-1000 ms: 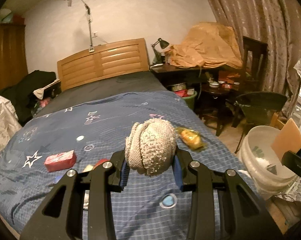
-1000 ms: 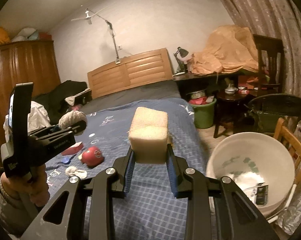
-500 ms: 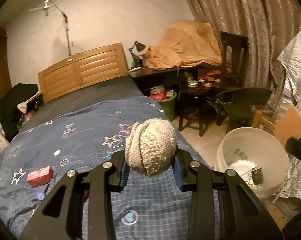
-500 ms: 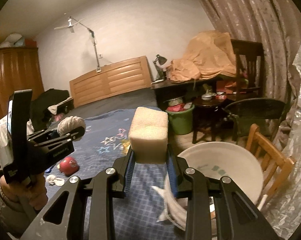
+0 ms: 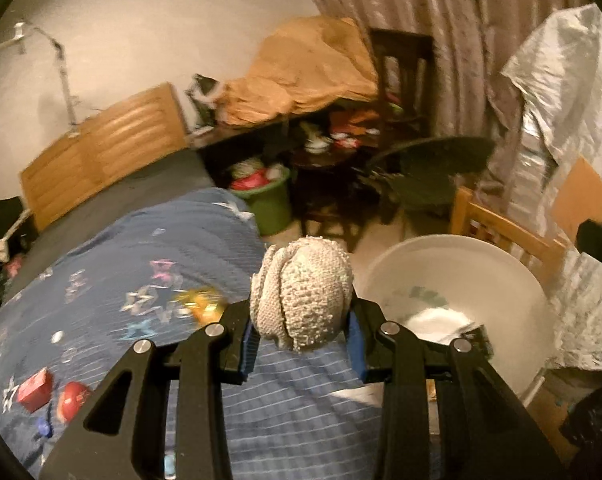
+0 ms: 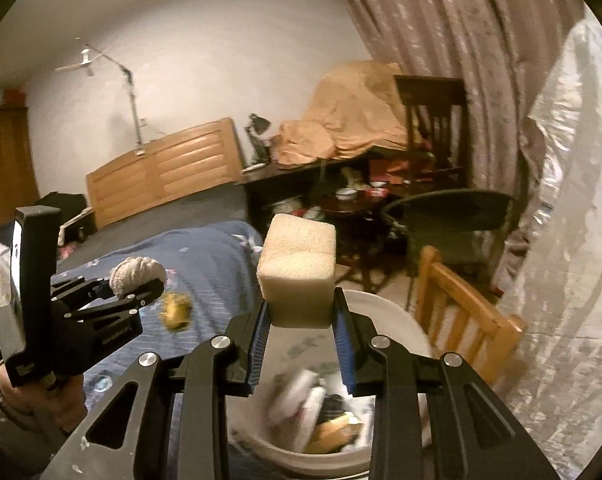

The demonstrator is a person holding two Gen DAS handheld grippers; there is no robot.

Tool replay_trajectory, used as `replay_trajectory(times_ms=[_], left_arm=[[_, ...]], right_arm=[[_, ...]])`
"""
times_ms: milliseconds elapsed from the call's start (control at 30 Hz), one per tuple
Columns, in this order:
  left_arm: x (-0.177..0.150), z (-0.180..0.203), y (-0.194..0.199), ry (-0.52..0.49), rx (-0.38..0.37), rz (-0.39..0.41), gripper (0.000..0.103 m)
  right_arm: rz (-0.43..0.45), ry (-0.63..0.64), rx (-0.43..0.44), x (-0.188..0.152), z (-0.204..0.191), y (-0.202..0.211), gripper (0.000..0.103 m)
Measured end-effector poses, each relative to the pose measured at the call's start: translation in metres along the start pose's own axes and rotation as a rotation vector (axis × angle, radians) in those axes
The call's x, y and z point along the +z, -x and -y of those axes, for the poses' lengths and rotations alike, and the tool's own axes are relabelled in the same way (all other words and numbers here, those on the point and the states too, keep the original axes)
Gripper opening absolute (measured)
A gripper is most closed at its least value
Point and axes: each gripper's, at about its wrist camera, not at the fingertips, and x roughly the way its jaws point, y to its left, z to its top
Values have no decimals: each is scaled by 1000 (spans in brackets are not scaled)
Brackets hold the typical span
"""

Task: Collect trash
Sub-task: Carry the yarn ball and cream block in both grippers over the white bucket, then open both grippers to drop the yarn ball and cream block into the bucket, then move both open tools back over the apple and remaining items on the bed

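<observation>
Rough knitted ball (image 5: 301, 294), porous sponge (image 6: 297, 276), glossy bucket (image 5: 513, 280).

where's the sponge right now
The sponge is clamped in the right gripper, held over the white bucket beside the bed; in the right wrist view it sits center frame.

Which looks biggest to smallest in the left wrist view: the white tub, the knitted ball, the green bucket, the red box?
1. White tub
2. Knitted ball, inflated by nearness to the camera
3. Green bucket, farther away, so true rank against the ball is unsure
4. Red box
</observation>
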Motion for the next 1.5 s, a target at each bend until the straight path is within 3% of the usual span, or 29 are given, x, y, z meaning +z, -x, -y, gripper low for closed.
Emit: replay_trajectory(times_ms=[300, 367, 500, 900, 1067, 1133, 1233, 1300, 1367, 1500], left_arm=[[11, 49, -50, -75, -258, -95, 34], [12, 54, -63, -71, -312, -136, 44], [10, 49, -79, -28, -275, -177, 55], [11, 44, -72, -19, -308, -152, 57], [7, 34, -64, 5, -255, -121, 59], [2, 23, -53, 19, -195, -77, 72], [-13, 2, -34, 25, -104, -23, 75], [-27, -16, -23, 42, -57, -10, 76], [-42, -38, -12, 66, -11, -3, 78], [-68, -92, 12, 124, 95, -13, 79]], right_arm=[[-91, -29, -63, -15, 53, -35, 32], [-119, -21, -61, -17, 55, -45, 32], [-133, -20, -56, -19, 56, -58, 40], [-117, -48, -52, -27, 53, -58, 41], [-110, -47, -50, -30, 46, -56, 41], [-103, -50, -45, -32, 43, -53, 41], [-68, -54, -47, -38, 33, -46, 42], [-8, -65, -48, -44, 21, -37, 47], [45, -61, -49, -48, 8, -29, 62], [122, -8, -34, -62, -33, -16, 71]])
